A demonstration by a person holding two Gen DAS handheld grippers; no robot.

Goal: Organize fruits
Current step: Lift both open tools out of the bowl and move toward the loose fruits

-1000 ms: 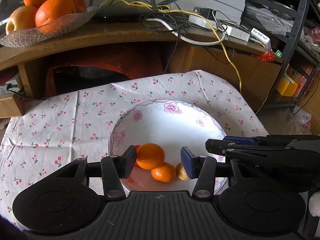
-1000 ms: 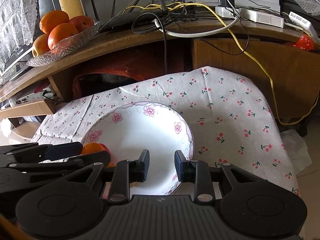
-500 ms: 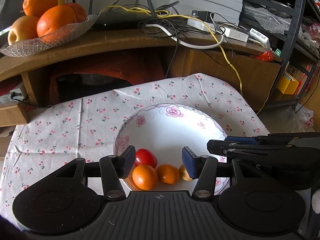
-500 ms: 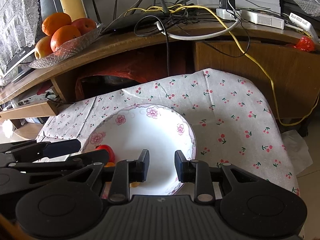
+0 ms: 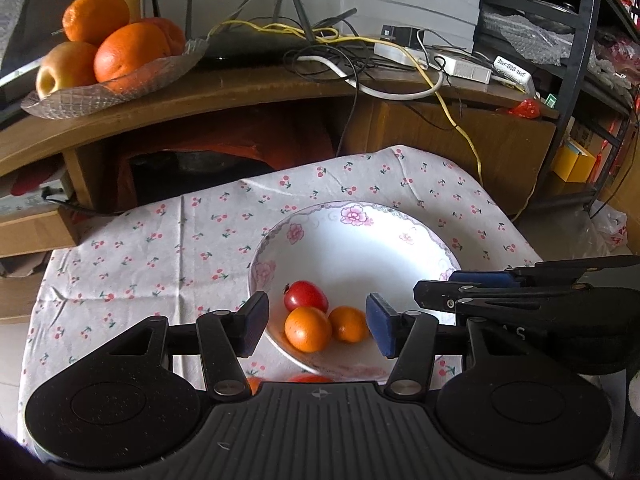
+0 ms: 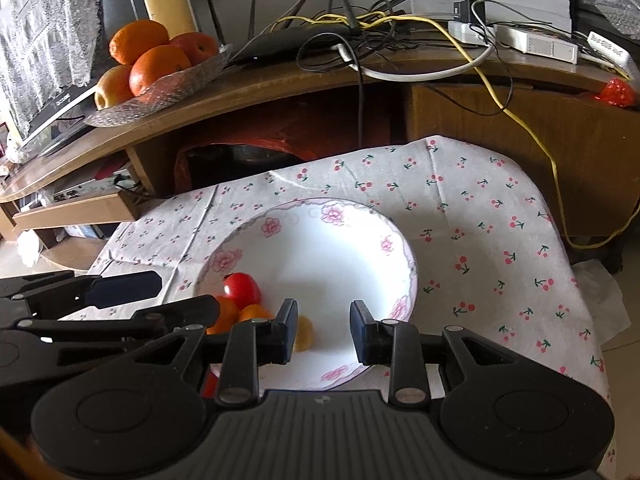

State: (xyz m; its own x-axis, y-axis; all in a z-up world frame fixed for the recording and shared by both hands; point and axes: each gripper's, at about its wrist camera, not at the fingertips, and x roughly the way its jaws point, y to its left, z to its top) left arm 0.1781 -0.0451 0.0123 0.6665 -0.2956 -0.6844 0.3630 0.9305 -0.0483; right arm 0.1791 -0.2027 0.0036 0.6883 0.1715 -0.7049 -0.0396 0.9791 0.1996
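White bowl with pink flower rim, standing on a cherry-print tablecloth over a low table. Contents, gathered at the bowl's near-left side: one red tomato, far of the group; one larger orange just near of it, touching; one smaller orange to the right, touching the larger; one yellowish fruit, partly hidden behind a finger in the right wrist view, kind not discernible. Two more orange-red pieces show on the cloth near of the bowl, mostly hidden by the tool body. Left gripper: jaws spread wide, nothing between them, held above the near rim with the fruit group seen in the gap. Right gripper: jaws apart at a moderate width, empty, above the bowl's near edge, just right of the left gripper. Background: wooden shelf carrying a glass dish of large oranges and an apple at far left, and a tangle of cables with white boxes at far right.
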